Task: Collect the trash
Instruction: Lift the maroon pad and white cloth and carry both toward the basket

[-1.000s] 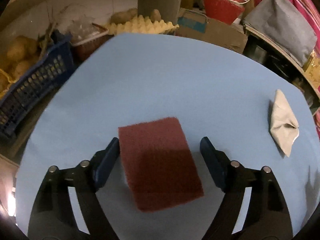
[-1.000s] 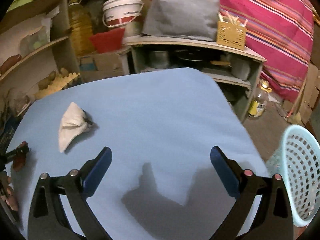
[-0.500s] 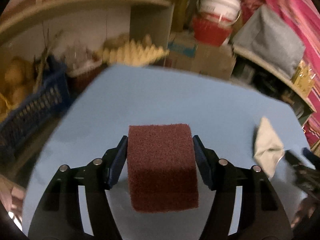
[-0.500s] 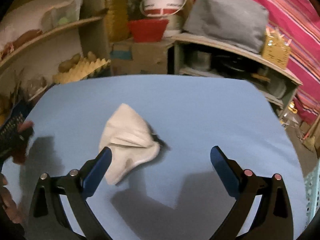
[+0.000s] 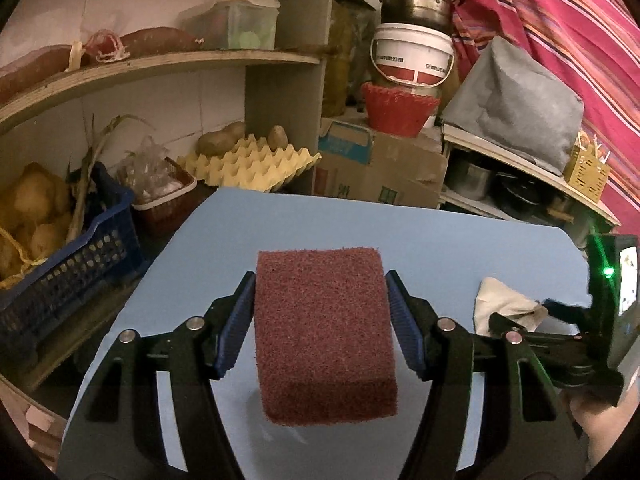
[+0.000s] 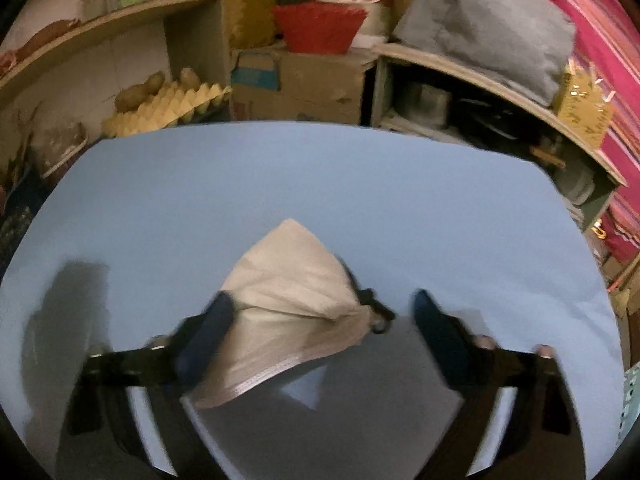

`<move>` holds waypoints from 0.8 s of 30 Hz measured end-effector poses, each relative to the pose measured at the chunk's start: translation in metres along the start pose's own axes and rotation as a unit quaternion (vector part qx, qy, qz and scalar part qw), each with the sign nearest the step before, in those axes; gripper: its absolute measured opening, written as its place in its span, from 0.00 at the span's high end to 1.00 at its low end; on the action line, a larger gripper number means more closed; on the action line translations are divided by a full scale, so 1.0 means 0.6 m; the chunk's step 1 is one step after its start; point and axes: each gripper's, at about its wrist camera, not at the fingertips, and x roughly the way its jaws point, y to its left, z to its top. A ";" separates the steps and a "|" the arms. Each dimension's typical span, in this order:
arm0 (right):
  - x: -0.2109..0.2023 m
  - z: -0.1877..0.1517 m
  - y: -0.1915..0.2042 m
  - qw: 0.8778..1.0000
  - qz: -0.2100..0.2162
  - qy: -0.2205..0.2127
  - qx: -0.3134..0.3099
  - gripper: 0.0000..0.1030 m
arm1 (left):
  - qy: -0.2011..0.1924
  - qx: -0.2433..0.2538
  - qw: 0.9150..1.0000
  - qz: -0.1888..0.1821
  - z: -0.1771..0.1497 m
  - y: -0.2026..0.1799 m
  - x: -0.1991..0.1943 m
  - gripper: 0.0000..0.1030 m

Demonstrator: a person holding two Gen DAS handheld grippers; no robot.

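A dark red sponge (image 5: 324,332) hangs above the blue table (image 5: 440,248), with my left gripper (image 5: 319,292) shut on its two sides. A crumpled off-white wrapper (image 6: 288,280) lies on the table (image 6: 200,184) between the fingers of my right gripper (image 6: 320,300). The right jaws are closing: the left finger touches the wrapper's edge and the right finger stands apart from it. In the left wrist view the wrapper (image 5: 500,304) shows at the right, with the right gripper's fingers around it.
Left of the table stands a blue crate (image 5: 68,260) of potatoes, and behind it a yellow egg tray (image 5: 248,160). A cardboard box (image 5: 380,168) and shelves (image 6: 500,84) line the far edge. A pale basket's rim (image 6: 630,400) shows low at the right.
My left gripper closed on the sponge and lifted it off the table. My right gripper swung left across the table to the wrapper, and its jaws narrowed around it.
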 end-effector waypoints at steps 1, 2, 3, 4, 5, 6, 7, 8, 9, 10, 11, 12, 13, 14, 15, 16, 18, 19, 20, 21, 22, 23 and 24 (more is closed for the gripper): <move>0.006 0.000 0.002 1.000 0.006 0.009 -0.004 0.33 | -0.002 0.002 1.000 0.000 0.001 -0.003 -0.001 0.39; 0.009 0.000 0.003 1.000 0.009 0.014 -0.006 0.34 | -0.004 0.004 1.000 -0.001 0.000 -0.005 -0.003 0.39; 0.008 0.000 0.003 1.000 0.011 0.012 -0.006 0.38 | -0.004 0.006 1.000 -0.001 0.000 -0.006 -0.003 0.39; 0.008 -0.001 0.004 1.000 0.015 0.012 -0.007 0.40 | -0.005 0.008 1.000 0.000 0.001 -0.007 -0.003 0.39; 0.006 -0.002 0.003 1.000 0.020 0.011 -0.008 0.44 | -0.006 0.011 1.000 0.003 0.000 -0.009 -0.004 0.39; 0.006 -0.002 0.001 1.000 0.022 0.010 -0.007 0.50 | -0.007 0.013 1.000 0.005 0.000 -0.011 -0.006 0.39; 0.004 -0.004 -0.001 1.000 0.026 0.009 -0.007 0.52 | -0.007 0.015 1.000 0.004 0.000 -0.013 -0.008 0.39; 0.001 -0.007 -0.003 0.999 0.031 0.008 -0.006 0.55 | -0.009 0.016 1.000 0.004 0.001 -0.015 -0.010 0.39; -0.002 -0.009 -0.006 0.999 0.032 0.007 -0.007 0.59 | -0.011 0.016 1.000 0.004 0.000 -0.017 -0.014 0.39; -0.007 -0.012 -0.009 0.999 0.034 0.005 -0.006 0.61 | -0.012 0.018 1.000 0.004 0.000 -0.020 -0.017 0.39; -0.016 -0.016 -0.016 0.999 0.034 0.000 -0.004 0.62 | -0.013 0.020 1.000 0.005 -0.001 -0.022 -0.020 0.39; -0.021 -0.019 -0.023 0.999 0.034 -0.003 -0.001 0.63 | -0.014 0.022 1.000 0.005 -0.003 -0.025 -0.023 0.39; -0.027 -0.021 -0.029 0.999 0.035 -0.006 0.003 0.64 | -0.014 0.024 1.000 0.004 -0.004 -0.026 -0.024 0.39; -0.037 -0.025 -0.043 0.999 0.036 -0.010 0.008 0.64 | -0.013 0.026 1.000 0.004 -0.005 -0.029 -0.025 0.39; -0.041 -0.026 -0.051 0.999 0.036 -0.011 0.011 0.65 | -0.013 0.027 1.000 0.004 -0.007 -0.033 -0.027 0.39; -0.051 -0.029 -0.066 0.999 0.036 -0.016 0.017 0.65 | -0.013 0.028 1.000 0.003 -0.008 -0.036 -0.029 0.39; -0.070 -0.034 -0.093 0.999 0.034 -0.023 0.028 0.65 | -0.014 0.027 1.000 -0.004 -0.010 -0.043 -0.036 0.39; -0.083 -0.038 -0.108 0.999 0.033 -0.029 0.033 0.65 | -0.014 0.027 1.000 -0.007 -0.011 -0.046 -0.038 0.39; -0.098 -0.042 -0.123 0.998 0.030 -0.035 0.038 0.65 | -0.015 0.028 0.999 -0.010 -0.013 -0.051 -0.042 0.39; -0.109 -0.046 -0.133 0.998 0.029 -0.040 0.041 0.65 | -0.017 0.031 0.999 -0.012 -0.014 -0.057 -0.046 0.39; -0.123 -0.049 -0.145 0.998 0.026 -0.047 0.044 0.65 | -0.019 0.035 0.999 -0.013 -0.016 -0.064 -0.052 0.39; -0.136 -0.053 -0.157 0.997 0.023 -0.053 0.047 0.65 | -0.020 0.037 0.999 -0.015 -0.018 -0.071 -0.057 0.39; -0.155 -0.057 -0.171 0.996 0.020 -0.062 0.052 0.65 | -0.020 0.040 0.999 -0.017 -0.019 -0.078 -0.062 0.39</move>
